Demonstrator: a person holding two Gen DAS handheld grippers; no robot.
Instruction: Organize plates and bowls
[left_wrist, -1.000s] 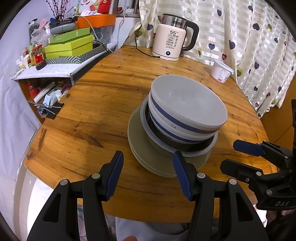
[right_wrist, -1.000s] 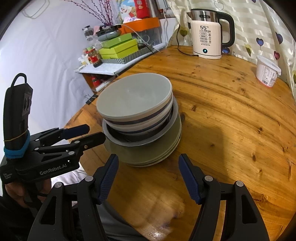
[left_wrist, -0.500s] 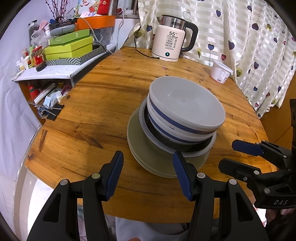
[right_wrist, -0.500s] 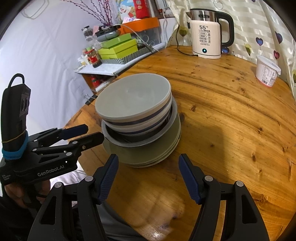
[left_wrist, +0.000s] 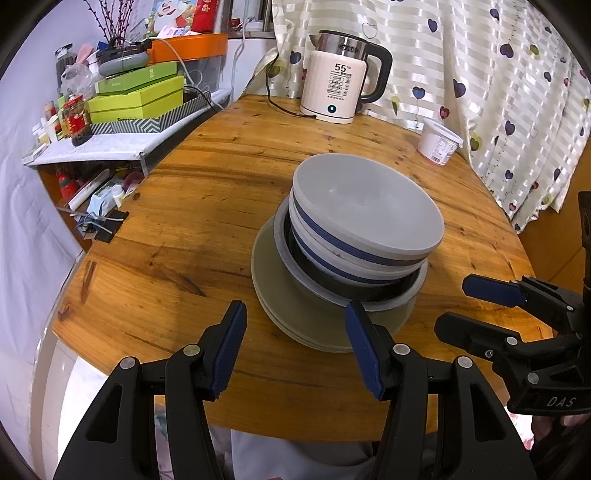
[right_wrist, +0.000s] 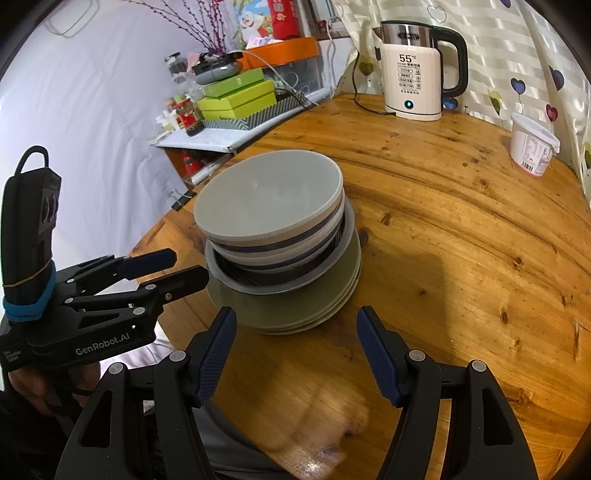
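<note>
The stack of round crockery (left_wrist: 347, 258) stands near the front edge of the round wooden tabletop (left_wrist: 207, 221), with the white electric kettle (left_wrist: 341, 74) well behind it at the far rim. The left gripper (left_wrist: 295, 343) hovers at the stack's near side with its blue-padded jaws spread wide and grasping nothing; the right-hand pad overlaps the rim of the lowest plates in that view, though whether it touches cannot be told, and the left-hand pad stands off over bare wood. The right gripper (right_wrist: 297, 350) is likewise released, jaws wide apart and clear of the stack, which lies just beyond and between them, a little toward the left pad.

From the bottom, the stack is made of flat olive-green plates (right_wrist: 325, 306), at least three by the edges showing, then a shallow grey bowl with a black inside (left_wrist: 369, 295) resting on them, then two white bowls with a blue band (left_wrist: 332, 240) nested inside that. The uppermost bowl (right_wrist: 266, 195) is pale grey within and holds nothing. The nested bowls sit off-centre on the plates, toward the kettle side.

Right of the kettle, near the heart-patterned curtain (left_wrist: 498, 92), stands a lidded white plastic tub (left_wrist: 437, 146). Left of the kettle, beyond the tabletop, green boxes (left_wrist: 140, 96) are piled on a white shelf (left_wrist: 99, 147).
</note>
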